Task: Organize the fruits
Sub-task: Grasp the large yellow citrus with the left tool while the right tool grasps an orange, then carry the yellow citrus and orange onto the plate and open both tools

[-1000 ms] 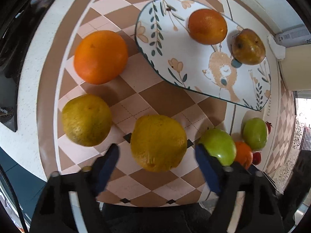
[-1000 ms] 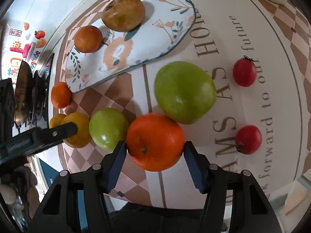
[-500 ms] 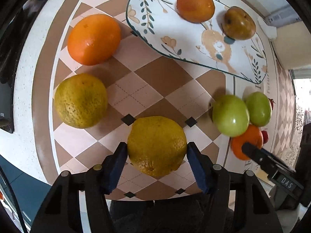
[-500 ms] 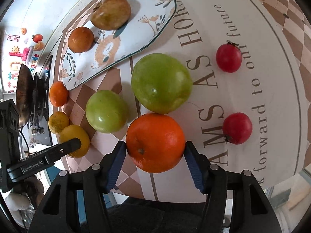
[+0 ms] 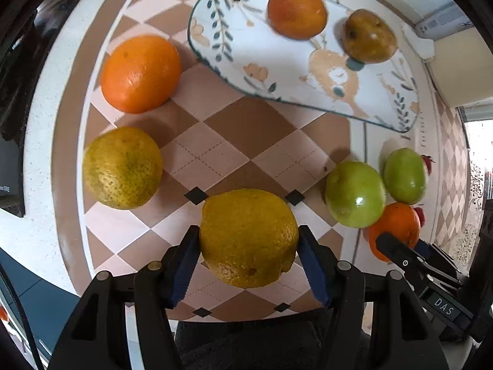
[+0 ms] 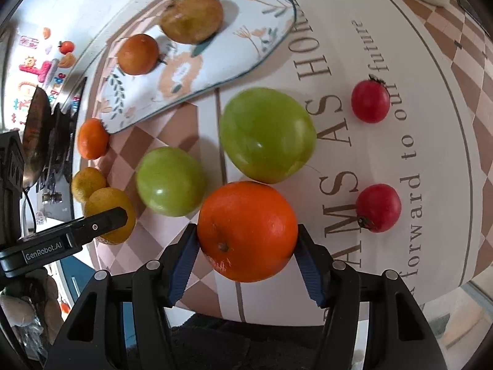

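My left gripper (image 5: 248, 240) is shut on a yellow citrus fruit (image 5: 248, 237) and holds it above the checked tablecloth. My right gripper (image 6: 246, 234) is shut on an orange (image 6: 246, 231). A patterned plate (image 5: 277, 61) at the far side holds a small orange (image 5: 296, 12) and a brown pear-like fruit (image 5: 369, 35). In the right wrist view the plate (image 6: 215, 71) lies at the upper left. Two green apples (image 6: 267, 134) (image 6: 170, 181) and two red tomatoes (image 6: 370, 101) (image 6: 378, 207) lie on the cloth.
An orange (image 5: 140, 74) and a yellow-green citrus (image 5: 122, 168) lie on the cloth to the left. The table's near edge (image 5: 61, 231) curves below them. A white box (image 5: 462, 61) stands at the far right. Dark kitchenware (image 6: 40, 129) sits beyond the table's left side.
My left gripper closed on the yellow citrus fruit and lifted it. My right gripper kept its hold on the orange and rose a little.
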The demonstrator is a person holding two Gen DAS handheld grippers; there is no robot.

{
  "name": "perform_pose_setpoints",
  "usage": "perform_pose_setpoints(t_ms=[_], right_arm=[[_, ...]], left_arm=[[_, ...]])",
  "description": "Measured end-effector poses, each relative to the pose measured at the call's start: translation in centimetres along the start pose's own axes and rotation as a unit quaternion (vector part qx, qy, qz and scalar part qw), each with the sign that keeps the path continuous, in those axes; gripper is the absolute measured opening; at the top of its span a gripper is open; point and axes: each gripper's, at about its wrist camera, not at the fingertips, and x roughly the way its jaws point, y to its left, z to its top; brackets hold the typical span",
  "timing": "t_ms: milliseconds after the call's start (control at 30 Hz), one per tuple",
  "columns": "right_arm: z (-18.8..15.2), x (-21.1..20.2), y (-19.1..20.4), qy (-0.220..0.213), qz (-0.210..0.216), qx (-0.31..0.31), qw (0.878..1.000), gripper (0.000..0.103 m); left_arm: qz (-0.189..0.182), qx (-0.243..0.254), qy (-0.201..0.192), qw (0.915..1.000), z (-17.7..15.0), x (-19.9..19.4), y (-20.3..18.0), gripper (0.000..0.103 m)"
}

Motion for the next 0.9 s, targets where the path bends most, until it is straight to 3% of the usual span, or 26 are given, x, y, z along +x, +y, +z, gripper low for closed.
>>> perform_pose_setpoints(t_ms=[267,433,667,900], right_arm=[[2.8,-5.7,2.1,-0.054,0.05,-0.014,0.997,0.064],[7.6,-5.1,3.4,-0.062,0.055,-0.016,0.996,0.064],[13.4,-0.1,4.7,-0.023,0.028,-0.027,0.999,0.064],[14.9,3.2,5.0,0.008,0.018,-0.032,0.999,0.064]], left_arm=[[-0.032,0.018,-0.064,0.9973,1.6,-6.9,-2.1,0.06],[-0.033,0.019,-0.087,0.9955,6.0,-9.5,-2.2,0.06],[0.012,-0.001,-0.066,0.9977,13.2,-7.7,0.1,0.06],[0.025,-0.034,-0.023,0.9989,19.0,-4.6,1.9,0.06]])
